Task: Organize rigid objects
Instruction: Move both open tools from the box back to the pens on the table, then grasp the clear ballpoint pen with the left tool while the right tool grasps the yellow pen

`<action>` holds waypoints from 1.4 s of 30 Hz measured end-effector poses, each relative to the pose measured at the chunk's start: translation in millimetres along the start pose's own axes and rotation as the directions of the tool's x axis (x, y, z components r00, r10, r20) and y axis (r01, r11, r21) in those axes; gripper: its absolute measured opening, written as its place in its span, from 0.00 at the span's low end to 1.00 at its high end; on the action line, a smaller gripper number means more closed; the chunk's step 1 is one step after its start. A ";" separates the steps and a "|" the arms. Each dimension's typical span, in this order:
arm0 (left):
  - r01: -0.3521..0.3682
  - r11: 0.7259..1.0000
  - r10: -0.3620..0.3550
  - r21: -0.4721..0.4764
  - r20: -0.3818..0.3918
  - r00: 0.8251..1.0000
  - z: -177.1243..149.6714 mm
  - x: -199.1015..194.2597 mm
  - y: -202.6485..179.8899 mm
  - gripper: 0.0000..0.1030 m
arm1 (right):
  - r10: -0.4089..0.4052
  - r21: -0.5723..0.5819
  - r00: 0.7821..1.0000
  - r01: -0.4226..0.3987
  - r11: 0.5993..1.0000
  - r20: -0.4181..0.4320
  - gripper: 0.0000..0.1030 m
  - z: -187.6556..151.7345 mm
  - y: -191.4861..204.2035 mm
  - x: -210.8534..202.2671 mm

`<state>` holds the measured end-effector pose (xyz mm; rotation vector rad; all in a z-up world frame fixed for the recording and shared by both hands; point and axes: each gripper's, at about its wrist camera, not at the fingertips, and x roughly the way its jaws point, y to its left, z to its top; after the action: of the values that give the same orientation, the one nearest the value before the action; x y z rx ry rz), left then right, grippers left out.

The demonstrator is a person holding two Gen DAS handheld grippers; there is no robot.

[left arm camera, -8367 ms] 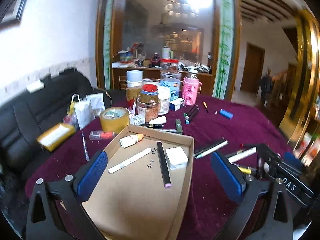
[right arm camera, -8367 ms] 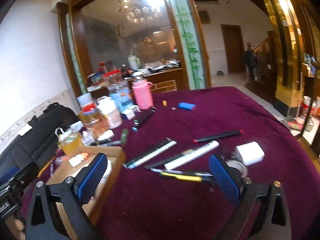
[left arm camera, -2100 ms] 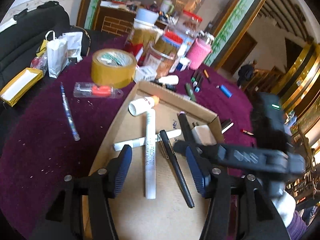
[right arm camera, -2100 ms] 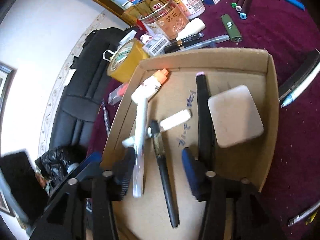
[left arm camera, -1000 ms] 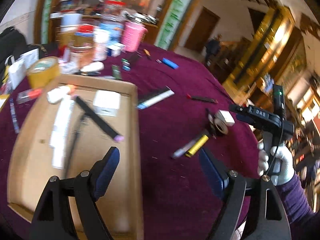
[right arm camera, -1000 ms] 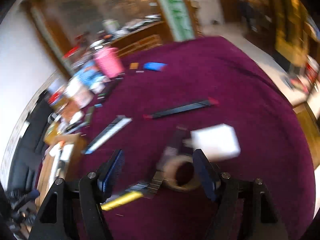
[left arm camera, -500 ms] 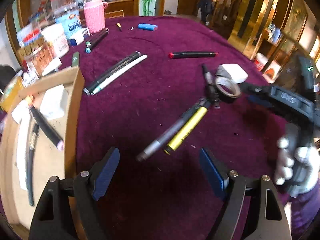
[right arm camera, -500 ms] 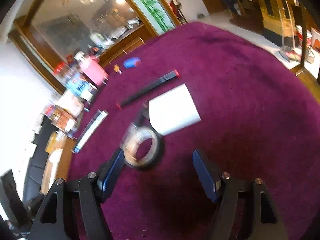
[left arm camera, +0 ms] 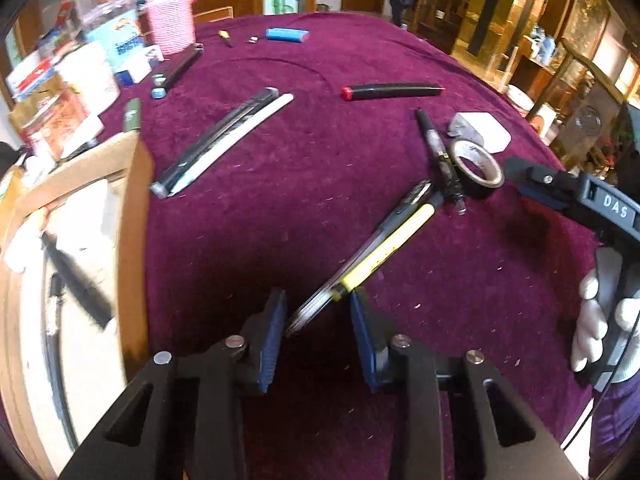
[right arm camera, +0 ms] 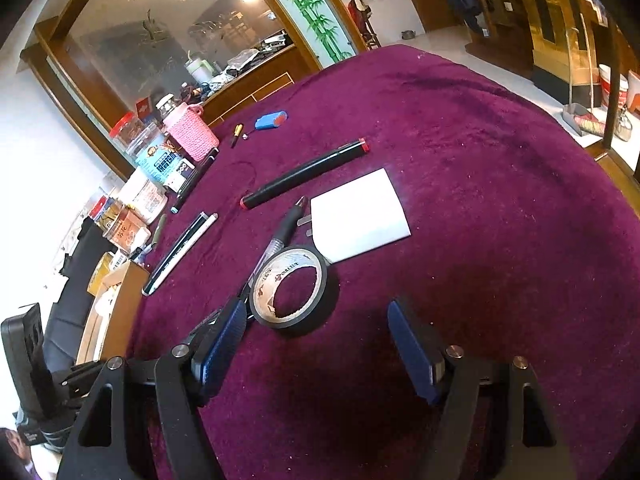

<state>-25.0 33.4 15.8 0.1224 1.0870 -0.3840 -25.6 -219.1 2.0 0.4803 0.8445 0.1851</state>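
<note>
Now the yellow-barrelled pen (left arm camera: pixel 390 246) and the clear-bodied grey pen (left arm camera: pixel 360 254) touching it lie slanted on the purple velvet tablecloth (left arm camera: pixel 320 152), their near ends between the blue pads of the left gripper (left arm camera: pixel 320 310), whose jaws stand narrowed around both pens without visibly pinching them. The right gripper (right arm camera: pixel 316 330) is spread wide, just short of the black roll of tape (right arm camera: pixel 292 286) beside a white square charger (right arm camera: pixel 358 216). The brown cardboard tray (left arm camera: pixel 136 216) sits at the left. Half a second ago the left jaws were much wider and further back.
</note>
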 end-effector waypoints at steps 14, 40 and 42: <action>0.074 0.997 -0.074 0.023 -0.002 0.997 -12.2 -14.3 -21.1 0.17 | 0.016 0.011 1.000 -0.016 1.000 -0.006 0.75 1.8 -1.5 1.6; 0.002 0.995 -0.009 0.102 0.070 0.998 19.5 2.6 -50.0 0.15 | 0.076 0.038 0.997 -0.075 0.996 -0.015 0.80 2.3 -7.9 1.1; -0.003 0.994 -0.004 0.108 0.063 0.998 19.4 8.6 -52.2 0.15 | 0.076 0.038 0.997 -0.076 0.996 -0.016 0.80 2.4 -8.3 0.9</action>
<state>-24.2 -22.6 22.0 0.2043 1.0040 -0.4446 -23.5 -227.0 -1.2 0.5469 0.8482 0.2443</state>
